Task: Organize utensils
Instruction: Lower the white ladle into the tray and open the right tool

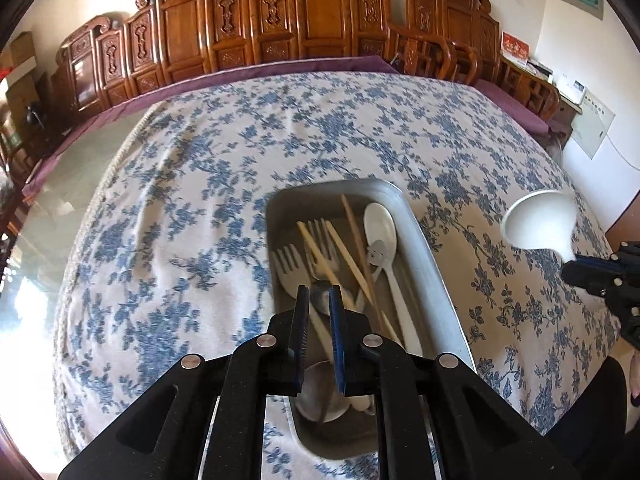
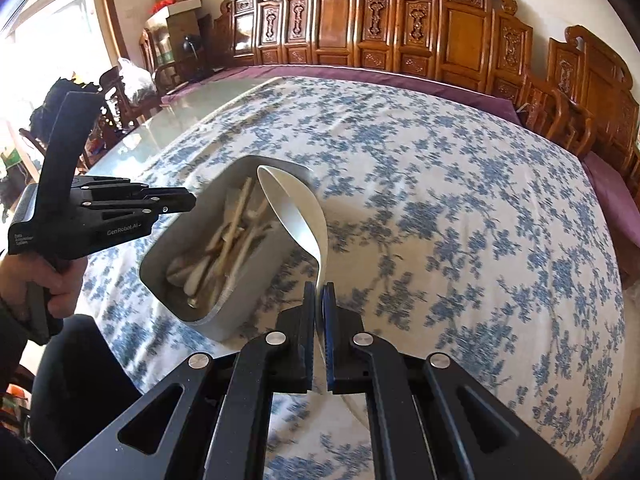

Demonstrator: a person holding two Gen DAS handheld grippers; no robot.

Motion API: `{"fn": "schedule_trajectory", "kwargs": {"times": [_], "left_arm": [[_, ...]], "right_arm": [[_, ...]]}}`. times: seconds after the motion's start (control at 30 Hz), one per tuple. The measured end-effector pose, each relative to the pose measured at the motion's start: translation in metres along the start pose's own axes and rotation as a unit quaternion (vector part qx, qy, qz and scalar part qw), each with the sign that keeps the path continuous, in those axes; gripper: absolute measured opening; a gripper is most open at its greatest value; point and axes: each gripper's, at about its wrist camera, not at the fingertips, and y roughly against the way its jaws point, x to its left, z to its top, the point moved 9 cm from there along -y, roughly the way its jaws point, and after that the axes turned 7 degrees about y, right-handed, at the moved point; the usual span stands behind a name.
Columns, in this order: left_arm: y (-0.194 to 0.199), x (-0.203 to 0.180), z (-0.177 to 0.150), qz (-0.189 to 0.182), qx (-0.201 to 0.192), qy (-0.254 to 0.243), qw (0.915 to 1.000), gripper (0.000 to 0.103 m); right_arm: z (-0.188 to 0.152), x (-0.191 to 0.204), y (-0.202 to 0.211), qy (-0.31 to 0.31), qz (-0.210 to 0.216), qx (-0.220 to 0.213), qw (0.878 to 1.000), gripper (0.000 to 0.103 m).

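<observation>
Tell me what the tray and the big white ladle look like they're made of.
Tray: likely aluminium or steel, a dull grey brushed sheen with rounded pressed corners. Ladle: probably plastic or melamine, uniformly white, smooth and slightly glossy; ceramic can't be excluded.

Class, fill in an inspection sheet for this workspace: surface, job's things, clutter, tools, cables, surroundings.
Surface: table under a blue-flowered cloth.
Job's things: metal tray holding forks, chopsticks and a white spoon; white ladle held in the air beside the tray.
Clutter: nothing seen on the cloth.
Tools: left tool over the tray, jaws slightly apart, nothing gripped; right tool shut on the ladle's handle.
Cables: one white cable on the wall.
Surroundings: carved wooden chairs, stacked boxes.
</observation>
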Motion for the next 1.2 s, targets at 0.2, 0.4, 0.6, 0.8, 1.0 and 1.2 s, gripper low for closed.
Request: {"fn": "schedule_trajectory", "kwargs": {"times": [0.2,0.4,0.6,0.8,1.0,1.2], "left_arm": [[0.019,0.017,0.002,0.009,-0.012,0.001,0.9999,0.009],[0.038,0.031,0.006,0.011,-0.025,0.006,0.9996,0.009],[0.048,0.046,0.006,0.015,-0.030,0.015,0.9993,0.010],[0.051,0.064,0.001,0.019,-0.031,0.028,0.9990,0.010],[0.051,0.075,-0.005,0.022,-0.028,0.035,0.9988,0.010],[0.053,0.075,-0.005,0.022,-0.029,0.039,0.9986,0.010]], "right_arm": [[0.023,0.034,-0.010,-0.005,0.019,-0.007,1.000,0.005],[0.039,0.064,-0.025,-0.016,0.034,-0.001,0.999,0.005],[0.049,0.082,-0.041,-0.040,0.047,0.011,0.998,0.005],[0.060,0.094,-0.060,-0.076,0.062,0.018,0.995,0.005],[0.062,0.084,-0.090,-0.143,0.064,0.034,0.987,0.005],[0.056,0.066,-0.122,-0.188,0.041,0.054,0.980,0.005]]}}
